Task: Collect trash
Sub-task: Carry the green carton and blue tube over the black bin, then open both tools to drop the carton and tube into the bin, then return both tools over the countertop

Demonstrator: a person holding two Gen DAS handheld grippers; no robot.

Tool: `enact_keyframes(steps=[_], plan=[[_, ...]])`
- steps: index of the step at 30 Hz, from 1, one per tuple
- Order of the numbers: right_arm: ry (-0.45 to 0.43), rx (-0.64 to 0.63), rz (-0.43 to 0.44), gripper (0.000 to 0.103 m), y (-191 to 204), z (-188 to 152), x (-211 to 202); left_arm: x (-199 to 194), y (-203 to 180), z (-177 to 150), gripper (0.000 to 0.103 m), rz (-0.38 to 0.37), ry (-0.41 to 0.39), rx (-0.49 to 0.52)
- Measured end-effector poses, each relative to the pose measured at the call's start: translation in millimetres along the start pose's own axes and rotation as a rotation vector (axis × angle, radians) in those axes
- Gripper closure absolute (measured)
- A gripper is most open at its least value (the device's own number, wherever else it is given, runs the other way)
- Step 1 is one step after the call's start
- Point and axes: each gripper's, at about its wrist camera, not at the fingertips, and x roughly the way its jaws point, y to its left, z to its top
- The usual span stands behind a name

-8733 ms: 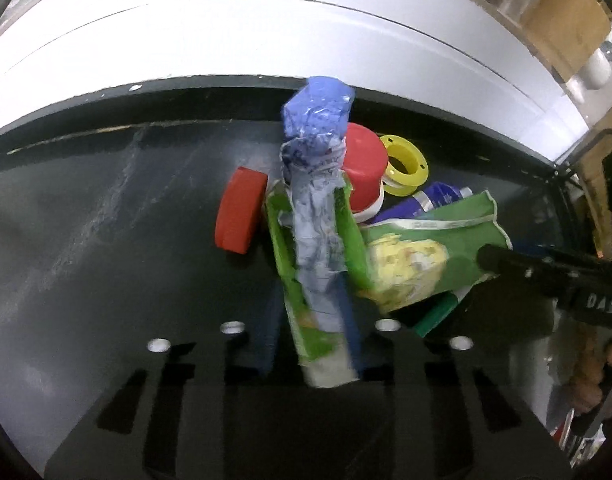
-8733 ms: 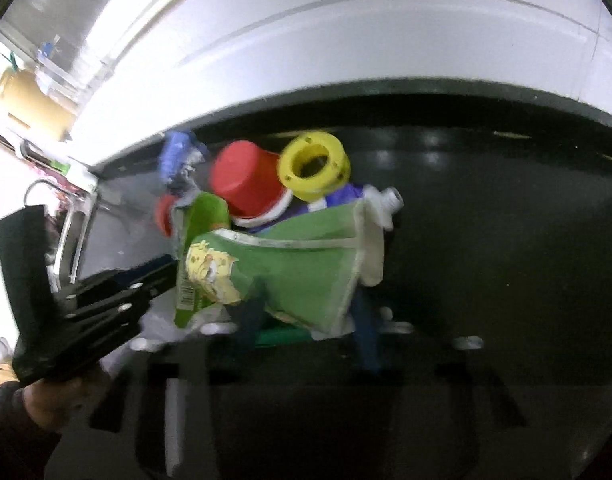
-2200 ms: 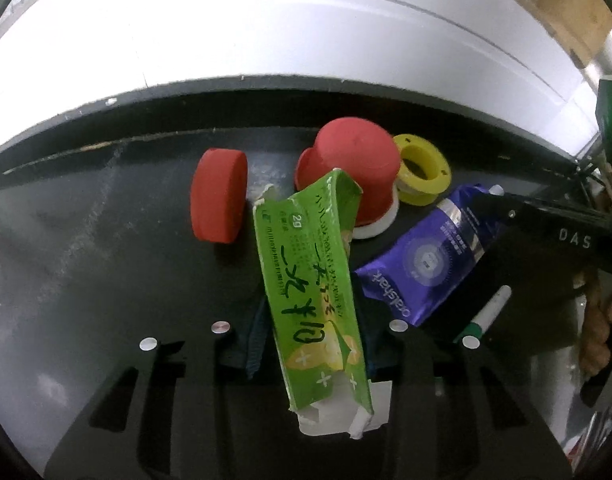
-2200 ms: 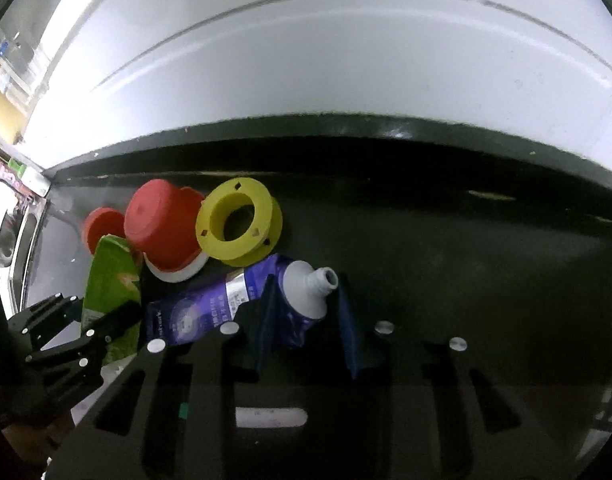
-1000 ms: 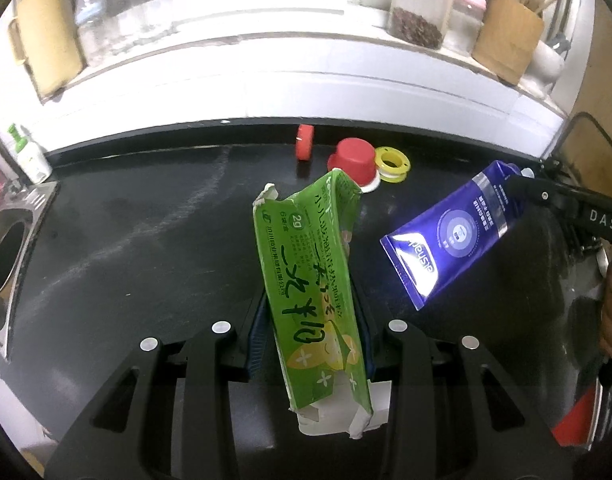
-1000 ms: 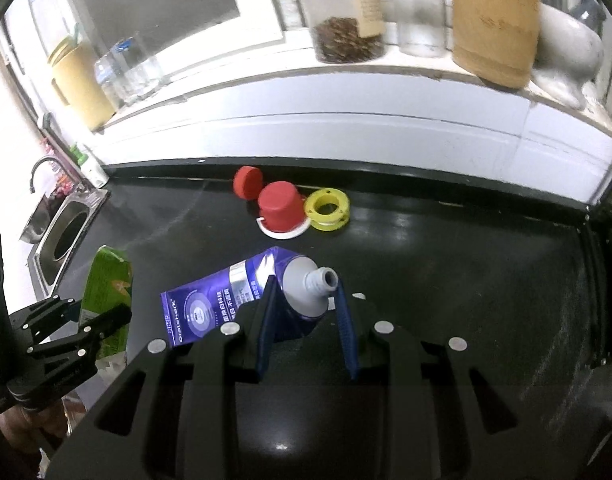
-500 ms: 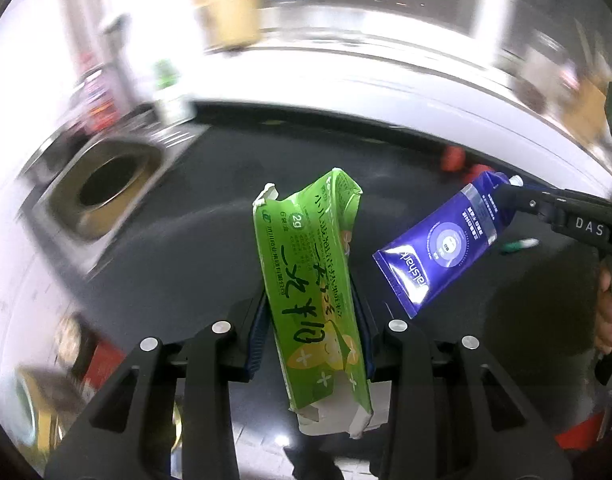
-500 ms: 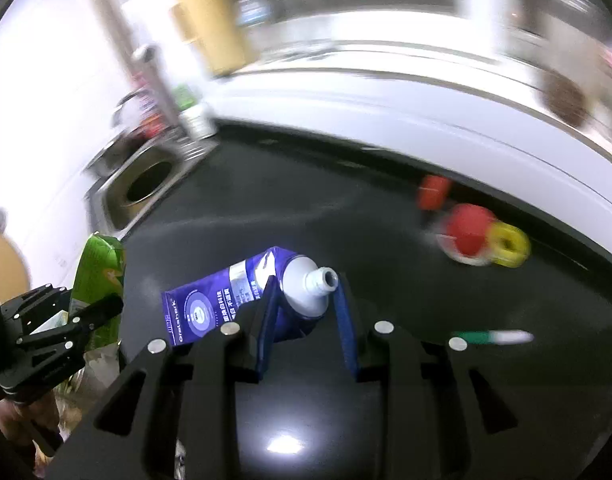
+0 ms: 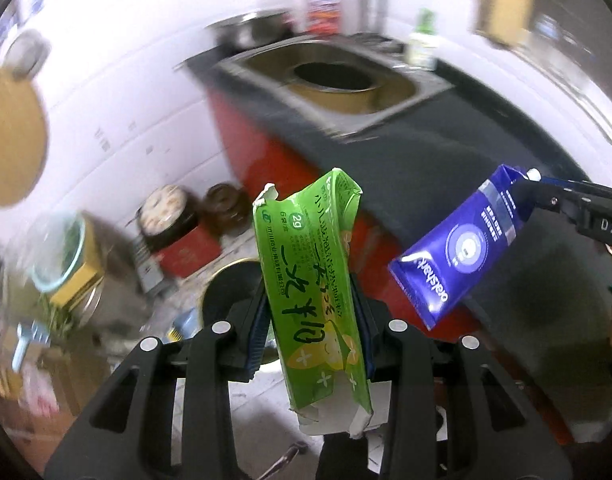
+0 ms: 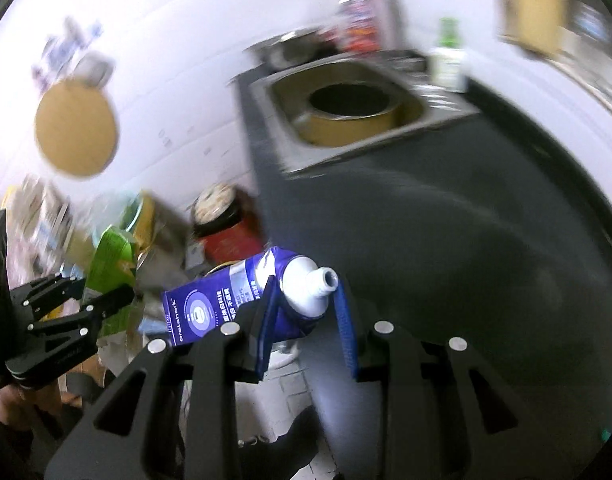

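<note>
I am holding a green carton (image 9: 311, 280) upright in the left claw (image 9: 311, 316), its long axis running up along the fingers, pads pressing its sides. To its right, the right claw (image 10: 306, 304) is gripping a blue toothpaste tube (image 10: 242, 292) at the neck, tail slanting leftward. Both are hanging past the desk (image 10: 445, 220) edge; a dark round bin mouth (image 9: 234, 284), I judge, is lying directly under the left claw, the nearer one.

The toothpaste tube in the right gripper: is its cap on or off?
Off. The toothpaste tube shows a bare, open white nozzle in the right wrist view.
</note>
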Motion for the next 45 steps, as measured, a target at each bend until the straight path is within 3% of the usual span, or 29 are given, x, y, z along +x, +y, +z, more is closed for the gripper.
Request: enact_keyframes(steps=[4,11,16,22,23,24,26,35,40,45], plan=[[0.059,-0.092,0.029,0.074,51,10,51,23,52,-10,0.067,0.019,0.024,-0.069],[0.185,-0.235,0.026,0.074,122,20,150,82,114,-23,0.067,-0.035,0.061,-0.167],[0.258,-0.279,0.005,0.074,139,22,205,120,127,-26,0.067,-0.065,0.08,-0.189],[0.322,-0.298,-0.001,0.074,144,23,244,149,133,-31,0.065,-0.098,0.097,-0.198],[0.334,-0.299,0.002,0.067,142,23,247,151,134,-32,0.055,-0.101,0.097,-0.197],[0.333,-0.303,-0.01,0.046,143,24,251,154,134,-34,0.035,-0.092,0.101,-0.194],[0.32,-0.301,-0.019,0.037,142,26,254,157,137,-36,0.025,-0.061,0.09,-0.194],[0.292,-0.249,-0.013,0.036,126,32,232,152,139,-43,0.025,-0.059,0.104,-0.21],[0.245,-0.191,-0.013,0.035,106,37,192,135,125,-40,0.025,-0.052,0.094,-0.175],[0.156,-0.111,-0.031,0.028,73,36,127,102,81,-20,0.023,-0.054,0.045,-0.068]])
